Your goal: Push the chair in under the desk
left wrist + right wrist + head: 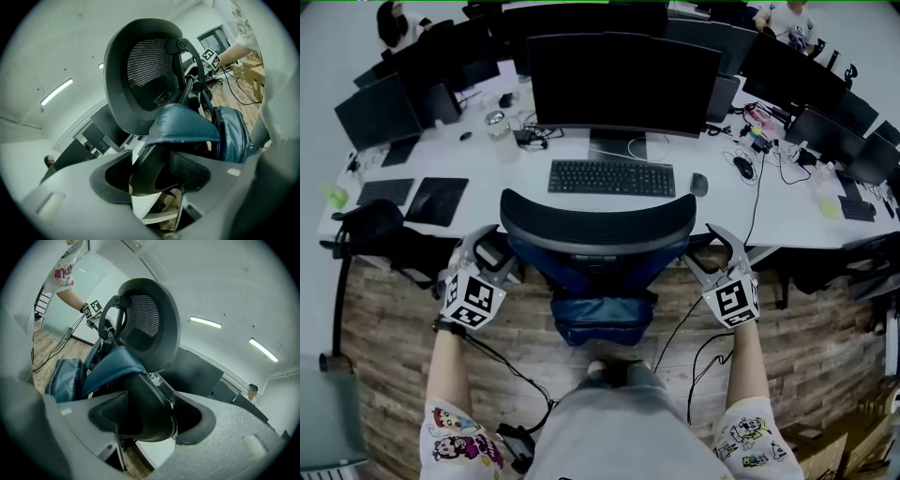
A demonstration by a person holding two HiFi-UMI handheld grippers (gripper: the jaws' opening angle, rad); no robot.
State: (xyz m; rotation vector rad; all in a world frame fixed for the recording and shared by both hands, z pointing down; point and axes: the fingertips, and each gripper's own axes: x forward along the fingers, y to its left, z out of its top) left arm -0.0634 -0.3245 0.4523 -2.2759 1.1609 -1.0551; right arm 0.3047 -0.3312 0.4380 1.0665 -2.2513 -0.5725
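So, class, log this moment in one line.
left claw: shut on chair | right claw: shut on chair | chair: facing desk

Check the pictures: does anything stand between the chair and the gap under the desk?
Nothing visible does. The chair, gripped at both sides by the left gripper and right gripper, stands right at the desk edge below the keyboard. The space under the desk is hidden. A black cable hangs just right of the chair.
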